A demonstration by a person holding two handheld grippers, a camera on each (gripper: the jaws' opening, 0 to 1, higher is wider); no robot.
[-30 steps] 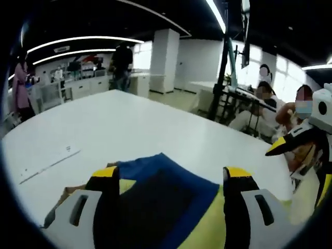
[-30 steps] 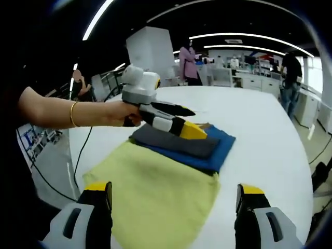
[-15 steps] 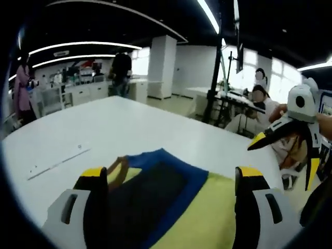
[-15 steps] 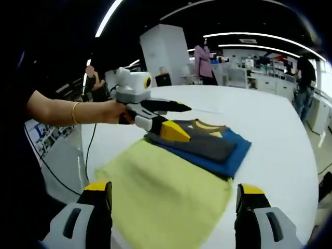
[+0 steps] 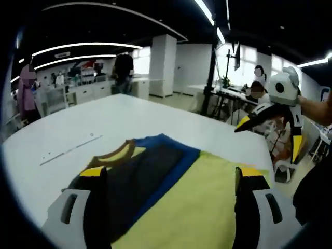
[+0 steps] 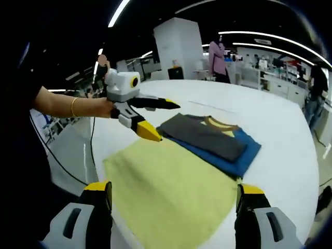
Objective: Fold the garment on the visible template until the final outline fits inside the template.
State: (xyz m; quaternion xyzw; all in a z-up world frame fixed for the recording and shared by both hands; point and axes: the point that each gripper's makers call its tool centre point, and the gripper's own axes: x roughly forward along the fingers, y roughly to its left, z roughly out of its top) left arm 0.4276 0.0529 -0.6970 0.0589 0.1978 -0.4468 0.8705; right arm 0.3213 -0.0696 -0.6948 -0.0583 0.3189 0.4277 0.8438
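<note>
Withdrawn from the garment [image 6: 207, 137], left tongs [image 6: 155, 120] gape empty; right tongs [image 6: 174, 207] likewise wide.

My left gripper view sits low and close over the folded garment [image 5: 155, 181], looking across the white table [image 5: 72, 129] toward 12 o'clock. My right gripper view hangs higher and farther back, facing the same garment [image 6: 207, 140] at 12 o'clock. Both share garment and table

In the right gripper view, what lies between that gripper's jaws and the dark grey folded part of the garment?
The yellow-green part of the garment spreads across that whole stretch, from just ahead of the right gripper up to the grey fold and its blue layer.
</note>
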